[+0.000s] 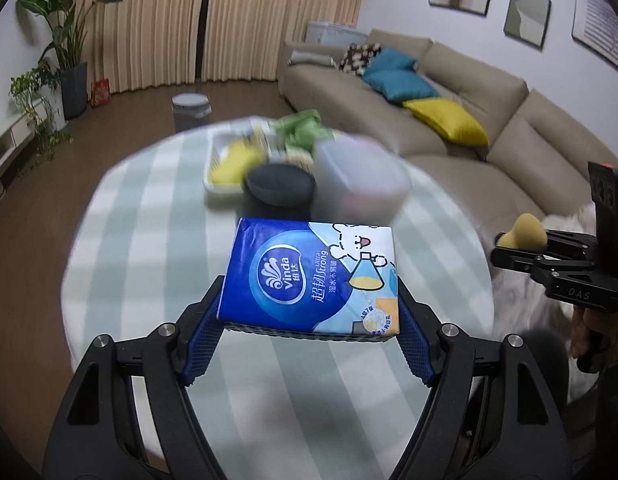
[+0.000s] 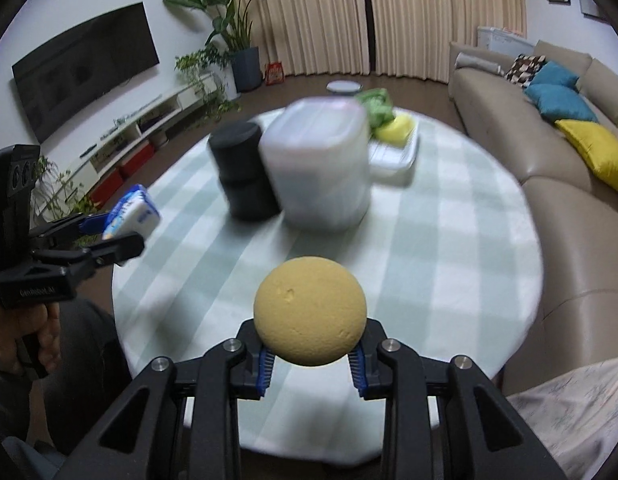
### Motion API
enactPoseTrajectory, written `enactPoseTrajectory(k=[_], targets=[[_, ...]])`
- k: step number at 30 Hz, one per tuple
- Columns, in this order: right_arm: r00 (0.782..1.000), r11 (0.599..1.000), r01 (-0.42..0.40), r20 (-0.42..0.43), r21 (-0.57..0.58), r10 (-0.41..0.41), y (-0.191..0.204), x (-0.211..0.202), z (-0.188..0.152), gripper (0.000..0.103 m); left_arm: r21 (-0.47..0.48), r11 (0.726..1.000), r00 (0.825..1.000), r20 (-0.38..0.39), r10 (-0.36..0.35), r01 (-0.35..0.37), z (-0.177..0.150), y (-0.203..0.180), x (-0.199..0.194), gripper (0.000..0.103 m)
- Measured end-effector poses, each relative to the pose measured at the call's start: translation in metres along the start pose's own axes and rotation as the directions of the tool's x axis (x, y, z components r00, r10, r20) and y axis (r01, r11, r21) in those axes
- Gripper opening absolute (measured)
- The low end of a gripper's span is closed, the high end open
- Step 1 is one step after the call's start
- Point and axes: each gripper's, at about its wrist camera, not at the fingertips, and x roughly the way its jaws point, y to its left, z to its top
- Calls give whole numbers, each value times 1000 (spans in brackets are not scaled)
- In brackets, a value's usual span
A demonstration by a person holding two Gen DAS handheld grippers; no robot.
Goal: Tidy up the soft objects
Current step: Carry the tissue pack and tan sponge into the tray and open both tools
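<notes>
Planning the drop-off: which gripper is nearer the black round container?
Left. The left gripper, holding the tissue pack, sits just before the black round container; the right gripper, holding the yellow ball, hangs farther back.

- Cylindrical container (image 2: 245, 172) stands left of, touching, the lidded bin (image 2: 321, 164), mid-table (image 2: 449, 264).
- Tray (image 2: 393, 160) sits behind them, toward the far edge, holding a sponge (image 2: 395, 128).

Beige leather corner sofa (image 1: 449, 92) with teal and yellow cushions, closed beige curtains (image 2: 409, 16), dark wood floor (image 1: 141, 120), wall-mounted black television (image 2: 85, 80)
</notes>
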Motion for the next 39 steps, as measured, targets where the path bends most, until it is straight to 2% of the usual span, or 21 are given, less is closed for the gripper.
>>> enactPoseTrajectory(k=[3, 6, 10, 16, 22, 30, 35, 39], targets=[[999, 999, 34, 37, -18, -33, -15, -7, 28, 33, 23, 999, 999, 48, 23, -24, 37, 8, -2, 75], [996, 997, 59, 77, -51, -54, -25, -12, 61, 33, 44, 998, 997, 64, 35, -38, 70, 18, 7, 75], [991, 995, 74, 112, -68, -66, -43, -6, 109, 33, 46, 998, 998, 58, 40, -43, 112, 37, 29, 75], [994, 992, 70, 96, -103, -60, -59, 28, 178, 33, 55, 994, 996, 18, 88, -89, 158, 65, 79, 75], [998, 988, 64, 30, -141, -61, -62, 81, 228, 33, 59, 993, 994, -35, 108, -106, 176, 87, 129, 75], [994, 980, 39, -97, -196, -59, -58, 161, 261, 33, 59, 992, 988, -104, 115, -109, 185, 99, 193, 75], [980, 977, -17, -199, -214, -27, -55, 214, 268, 33, 67, 991, 981, -143, 128, -120, 182, 104, 229, 75], [958, 969, -57, -287, -239, -15, -50, 250, 267, 33, 94, 987, 976, -159, 146, -132, 180, 103, 248, 75]])
